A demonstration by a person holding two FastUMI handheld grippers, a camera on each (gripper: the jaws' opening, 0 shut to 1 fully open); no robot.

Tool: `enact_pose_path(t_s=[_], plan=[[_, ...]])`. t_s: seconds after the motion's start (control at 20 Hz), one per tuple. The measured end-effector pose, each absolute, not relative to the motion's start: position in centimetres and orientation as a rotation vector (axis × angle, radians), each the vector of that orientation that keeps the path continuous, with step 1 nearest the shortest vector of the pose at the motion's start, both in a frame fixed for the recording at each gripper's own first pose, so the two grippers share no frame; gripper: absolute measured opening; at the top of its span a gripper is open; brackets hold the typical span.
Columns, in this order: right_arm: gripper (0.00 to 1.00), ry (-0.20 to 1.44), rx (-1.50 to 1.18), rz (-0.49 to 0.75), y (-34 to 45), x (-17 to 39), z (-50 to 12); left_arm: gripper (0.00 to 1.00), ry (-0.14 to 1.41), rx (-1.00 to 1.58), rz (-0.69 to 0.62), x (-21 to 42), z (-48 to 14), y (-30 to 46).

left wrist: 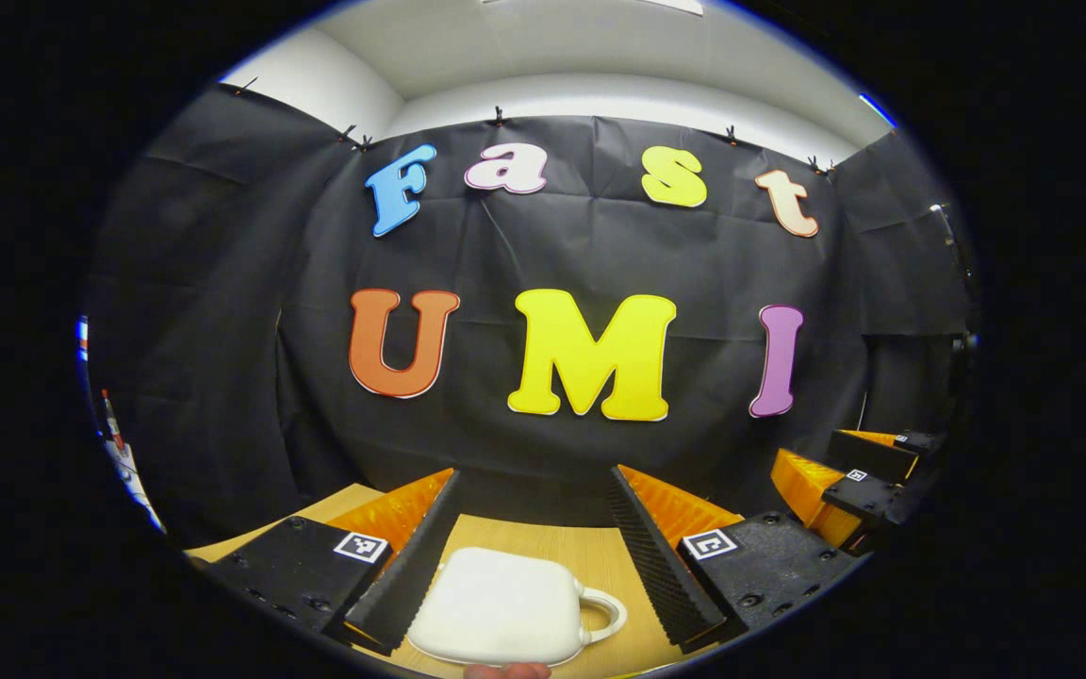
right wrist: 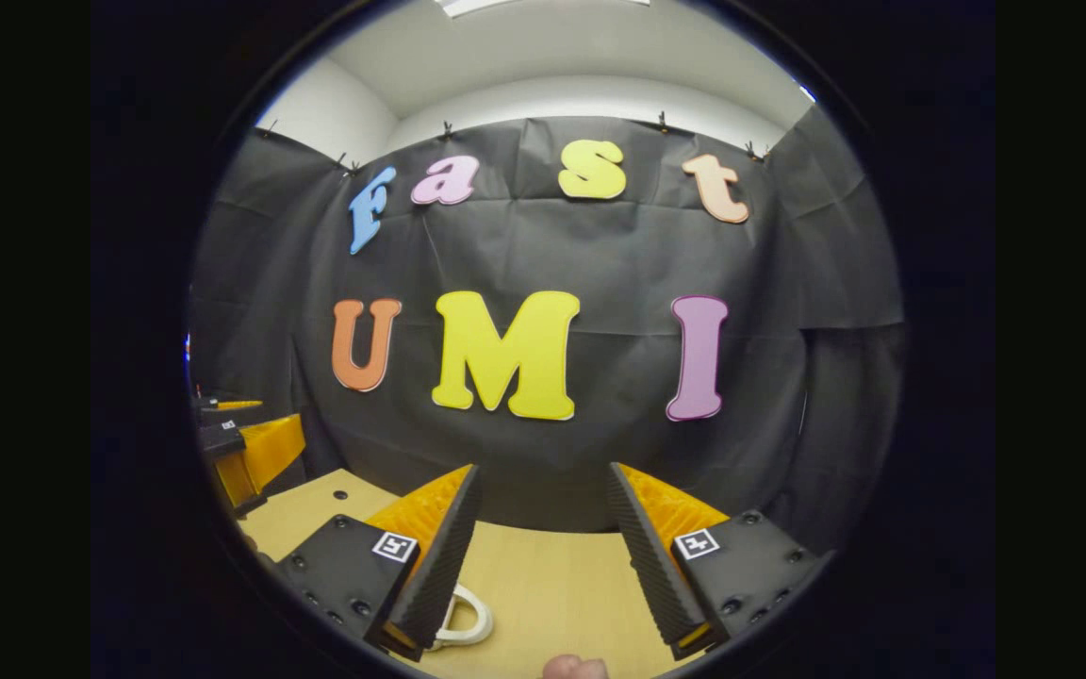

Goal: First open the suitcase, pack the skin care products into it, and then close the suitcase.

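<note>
The white suitcase (left wrist: 498, 606) lies flat and closed on the wooden table (left wrist: 543, 542), close to the near edge, its looped handle (left wrist: 602, 611) sticking out to the right. In the left gripper view it sits low between the fingers of the left tongs (left wrist: 535, 556), which are spread wide and grasping nothing. Off to the right, near the wall, is the right tongs (left wrist: 868, 481). In the right gripper view the right tongs (right wrist: 543, 547) also gape apart, empty, above bare table (right wrist: 543, 575); just the suitcase handle (right wrist: 468, 622) peeks out beside the left finger, and the left tongs (right wrist: 241, 453) hovers far left.
</note>
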State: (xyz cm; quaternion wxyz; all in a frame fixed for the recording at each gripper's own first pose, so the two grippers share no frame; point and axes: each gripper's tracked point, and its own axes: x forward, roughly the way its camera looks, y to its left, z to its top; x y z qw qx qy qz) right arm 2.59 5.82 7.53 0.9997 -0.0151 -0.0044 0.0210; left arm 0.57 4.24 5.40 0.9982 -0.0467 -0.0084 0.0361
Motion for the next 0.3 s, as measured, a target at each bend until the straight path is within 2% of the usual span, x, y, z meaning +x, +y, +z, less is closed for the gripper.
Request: enact_pose_path(t_s=[0.3], plan=[[0.81,0.014,0.015,-0.012,5.0,2.8,6.5,0.96,-0.004,-0.066,0.025,1.5,4.7,3.0]])
